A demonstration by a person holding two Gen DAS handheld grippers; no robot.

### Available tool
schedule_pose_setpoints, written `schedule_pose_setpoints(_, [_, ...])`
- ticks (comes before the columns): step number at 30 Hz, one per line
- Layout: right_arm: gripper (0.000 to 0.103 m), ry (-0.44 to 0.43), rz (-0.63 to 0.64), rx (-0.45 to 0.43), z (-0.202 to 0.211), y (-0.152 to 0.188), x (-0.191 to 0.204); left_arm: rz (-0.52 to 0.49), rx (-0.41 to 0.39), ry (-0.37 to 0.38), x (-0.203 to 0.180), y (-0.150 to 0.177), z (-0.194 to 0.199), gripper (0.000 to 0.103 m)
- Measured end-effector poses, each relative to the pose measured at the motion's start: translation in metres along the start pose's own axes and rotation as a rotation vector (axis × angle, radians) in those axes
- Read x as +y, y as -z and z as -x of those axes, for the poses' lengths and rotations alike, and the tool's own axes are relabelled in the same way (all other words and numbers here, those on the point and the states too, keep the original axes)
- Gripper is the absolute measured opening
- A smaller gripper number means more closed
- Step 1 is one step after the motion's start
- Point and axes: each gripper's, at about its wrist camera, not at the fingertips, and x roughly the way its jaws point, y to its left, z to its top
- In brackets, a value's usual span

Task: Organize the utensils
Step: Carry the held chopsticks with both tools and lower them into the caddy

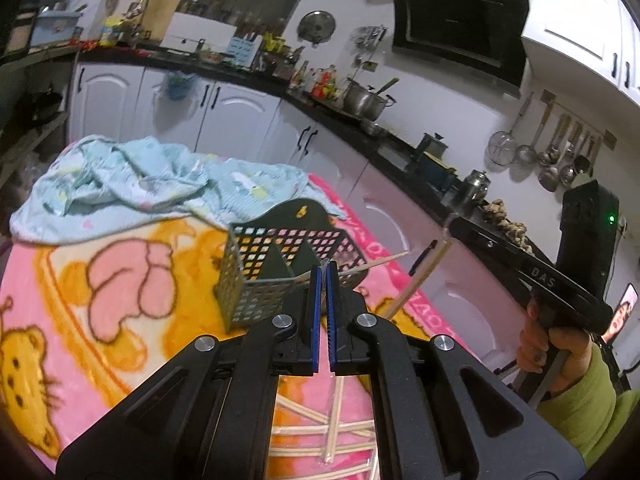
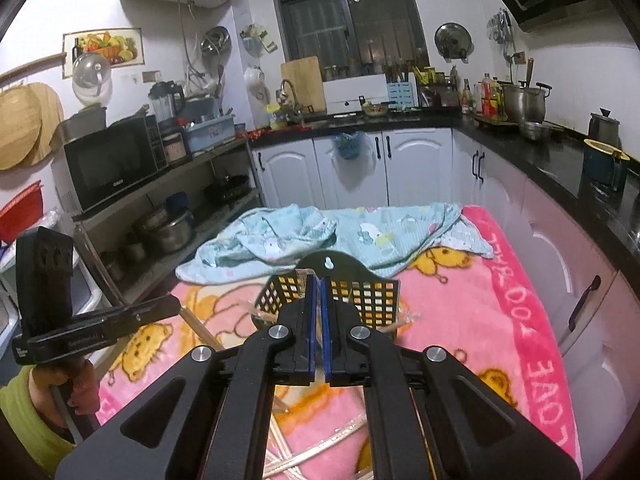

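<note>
Pink cartoon-print fleece blanket (image 2: 500, 280) is covering the counter, with a crumpled pale-blue printed cloth (image 2: 320, 240) lying along its far edge. Dark perforated plastic utensil basket (image 1: 280, 264) is standing upright mid-blanket, just ahead of both tools. Left gripper (image 1: 323, 276) is showing its blue-padded fingers clenched, apparently pinching a pale wooden chopstick (image 1: 380, 262) that is sticking out rightward over the basket rim. Right gripper (image 2: 319, 300) is likewise clenched; in the left wrist view it is carrying another wooden chopstick (image 1: 416, 280) angled downward. More loose wooden chopsticks (image 1: 320, 432), some apparently in clear sleeves, are lying scattered on the blanket under the tools. Judging the step as dropping sticks into the basket: tipping each stick upright, centring it over one compartment and releasing only once the lower end is inside the rim should be working best. Hard to tell: exactly what the right fingers are pinching in their own view, the basket's contents, and how many sticks are remaining, since the gripper bodies are blocking them.
</note>
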Motion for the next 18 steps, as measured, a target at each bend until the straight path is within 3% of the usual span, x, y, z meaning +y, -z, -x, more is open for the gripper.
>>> schedule_pose_setpoints(10, [0.002, -0.014, 0.007, -0.054, 0.024, -0.015, 0.009, -0.041, -0.048, 0.040, -0.027, -0.028, 0.011, 0.000])
schedule_pose_setpoints(18, [0.002, -0.024, 0.012, -0.109, 0.044, -0.037, 0.012, -0.139, -0.148, 0.041, -0.059, -0.071, 0.045, 0.000])
